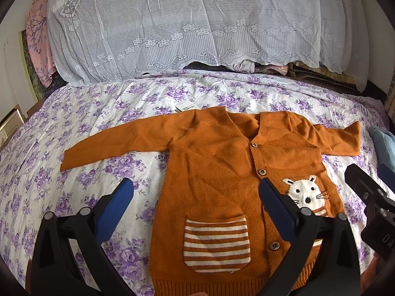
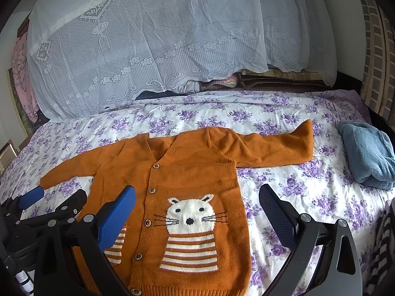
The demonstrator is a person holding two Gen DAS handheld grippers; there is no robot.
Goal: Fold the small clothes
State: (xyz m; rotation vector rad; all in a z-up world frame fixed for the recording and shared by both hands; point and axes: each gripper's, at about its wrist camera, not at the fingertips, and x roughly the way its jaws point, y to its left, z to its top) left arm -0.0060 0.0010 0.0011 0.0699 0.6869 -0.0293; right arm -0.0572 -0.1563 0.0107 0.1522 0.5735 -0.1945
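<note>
the orange cardigan lay face up and spread flat on the bed, buttoned, both sleeves stretched out to the sides, its hem toward the cameras. nothing was folded yet, by the look of it. a blue folded cloth sat off to the right, well apart from the right sleeve's cuff.

the left tool hovered above the lower left half of the cardigan, over the striped pocket, its fingers spread wide and grasping nothing. the right tool hung over the cat motif, likewise released and empty.

the risks from here seemed to lie in the knit itself. it looked soft and loose, so a pinch at a sleeve or side seam could catch only the top layer, and the front would peel away from the back, leaving a crooked fold. the floral sheet beneath was wrinkled and thin; a tool pressing too deep could gather it together with the cardigan. the paper tag at the collar might also snag or poke out of the fold.
</note>
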